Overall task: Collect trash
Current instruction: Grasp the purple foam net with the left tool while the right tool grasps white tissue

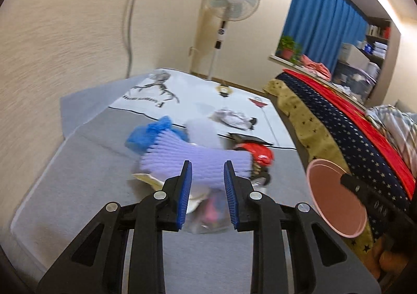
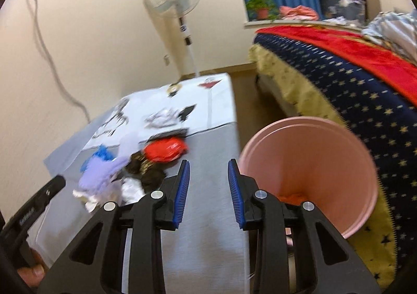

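A pile of trash lies on the grey table [image 1: 78,176]: a purple foam net sleeve [image 1: 192,158], a blue plastic bag [image 1: 148,132], a red wrapper [image 1: 258,153], white paper scraps [image 1: 198,200] and a clear bag [image 1: 208,218]. My left gripper [image 1: 207,166] is open and empty, just above the pile, its tips over the purple sleeve. My right gripper [image 2: 208,166] is open and empty over the table's right part. In the right wrist view the sleeve [image 2: 101,171], red wrapper [image 2: 165,149] and a dark wrapper [image 2: 146,168] lie to its left. A pink bin [image 2: 310,163] stands right of the table; something orange lies in it.
A white printed sheet [image 1: 198,95] with crumpled paper [image 1: 232,116] covers the table's far end. A bed with a starry blue and red cover [image 2: 351,90] runs along the right. A standing fan [image 1: 229,4] is at the far wall. The left gripper's body [image 2: 31,213] shows at the right view's left edge.
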`<state>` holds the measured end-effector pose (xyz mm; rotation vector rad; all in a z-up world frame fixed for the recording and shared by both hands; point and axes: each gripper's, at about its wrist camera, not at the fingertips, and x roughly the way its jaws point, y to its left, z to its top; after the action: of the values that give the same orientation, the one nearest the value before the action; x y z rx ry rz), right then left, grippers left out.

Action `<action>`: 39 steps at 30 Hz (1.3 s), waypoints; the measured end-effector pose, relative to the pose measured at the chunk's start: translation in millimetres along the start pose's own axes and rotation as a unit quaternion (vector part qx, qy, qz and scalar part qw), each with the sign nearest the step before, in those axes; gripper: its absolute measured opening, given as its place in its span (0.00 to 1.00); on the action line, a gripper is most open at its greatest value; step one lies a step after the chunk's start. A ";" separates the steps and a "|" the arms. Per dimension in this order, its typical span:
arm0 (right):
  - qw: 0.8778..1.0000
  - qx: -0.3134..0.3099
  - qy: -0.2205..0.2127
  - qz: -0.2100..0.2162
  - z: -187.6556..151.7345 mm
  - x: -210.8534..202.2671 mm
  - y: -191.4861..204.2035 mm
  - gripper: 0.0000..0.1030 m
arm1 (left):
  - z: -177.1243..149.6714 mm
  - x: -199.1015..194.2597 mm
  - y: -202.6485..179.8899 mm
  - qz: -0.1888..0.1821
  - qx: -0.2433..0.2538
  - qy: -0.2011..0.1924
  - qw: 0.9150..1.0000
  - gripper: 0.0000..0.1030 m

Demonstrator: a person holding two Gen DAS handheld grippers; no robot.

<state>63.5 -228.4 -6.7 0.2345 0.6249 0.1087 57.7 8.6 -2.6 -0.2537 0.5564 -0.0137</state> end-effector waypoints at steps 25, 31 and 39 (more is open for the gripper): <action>0.985 -0.083 0.118 0.092 -38.5 81.4 68.0 0.46 | 3.5 39.0 -6.3 -0.060 0.029 0.026 0.997 0.47; 0.984 -0.079 0.125 0.097 -37.5 85.1 65.9 0.17 | -3.0 58.5 -18.1 -0.060 0.047 0.065 0.995 0.49; 0.987 -0.056 0.123 0.086 -35.1 80.0 51.7 0.04 | -17.0 78.4 -17.2 -0.037 0.050 0.112 0.992 0.49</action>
<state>105.7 -158.2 -66.6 0.1674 0.8410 0.3421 116.4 -18.4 -53.1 -0.1761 0.7678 -0.1439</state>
